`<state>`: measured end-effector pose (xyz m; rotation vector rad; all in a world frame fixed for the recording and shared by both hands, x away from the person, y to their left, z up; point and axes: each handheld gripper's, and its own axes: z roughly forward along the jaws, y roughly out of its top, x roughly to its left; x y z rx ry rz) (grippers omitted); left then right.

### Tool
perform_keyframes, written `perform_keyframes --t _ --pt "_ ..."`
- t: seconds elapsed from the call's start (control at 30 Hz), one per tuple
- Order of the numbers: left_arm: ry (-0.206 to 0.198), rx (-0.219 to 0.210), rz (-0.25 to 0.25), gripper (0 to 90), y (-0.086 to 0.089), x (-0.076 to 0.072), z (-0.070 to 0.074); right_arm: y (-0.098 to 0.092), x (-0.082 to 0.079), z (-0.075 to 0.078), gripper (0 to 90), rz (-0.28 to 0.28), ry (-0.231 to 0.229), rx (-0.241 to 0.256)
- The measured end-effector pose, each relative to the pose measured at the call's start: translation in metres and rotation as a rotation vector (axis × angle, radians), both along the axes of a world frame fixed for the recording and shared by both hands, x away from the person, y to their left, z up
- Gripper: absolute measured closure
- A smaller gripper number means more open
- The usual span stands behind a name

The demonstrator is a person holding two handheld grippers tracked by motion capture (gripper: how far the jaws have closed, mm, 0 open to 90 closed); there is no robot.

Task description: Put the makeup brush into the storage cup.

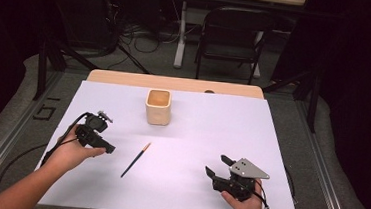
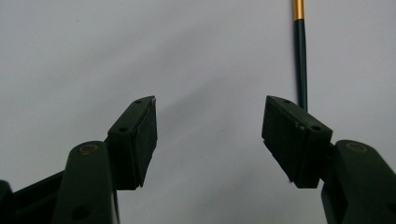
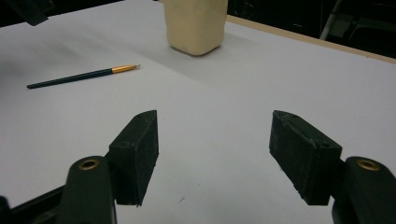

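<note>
Left gripper [image 1: 111, 149]: jaws wide, empty, just left of paintbrush
Paintbrush [image 1: 135, 160]: flat on white table sheet [image 1: 196, 135], between grippers
Right gripper [image 1: 217, 166]: wide, empty, well apart
Cup [image 1: 158, 107]: beyond brush, upright
Risk: thin handle may roll or slip from pads [image 2: 142, 140] if pinched off-centre

— What do we see past our right gripper [image 3: 212, 158]?

— Its two black jaws stand wide apart, with nothing between them. Under them is the white table [image 3: 243, 102].

— And farther off?

— A thin dark brush [image 3: 79, 77] with a gold band lies flat on the left. A cream cup [image 3: 195, 23] stands at the top, well apart from the brush.

— Does our gripper touch them?

— No, both are far from it.
</note>
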<state>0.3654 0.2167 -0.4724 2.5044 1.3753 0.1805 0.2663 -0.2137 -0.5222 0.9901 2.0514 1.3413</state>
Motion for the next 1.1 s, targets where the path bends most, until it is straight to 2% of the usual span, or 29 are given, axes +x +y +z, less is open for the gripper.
perform_keyframes --t 0.53,0.87,1.1 --pt "0.085 0.060 0.021 36.0 -0.004 0.010 -0.008 0.001 0.000 0.000 32.9 0.005 0.002 -0.005" --pt "0.110 0.081 0.017 36.6 -0.009 0.016 -0.009 0.000 0.000 -0.001 32.9 0.007 0.004 -0.004" --pt "0.153 0.099 0.007 36.6 -0.014 0.021 -0.011 0.000 0.000 -0.001 32.9 0.006 0.004 -0.005"
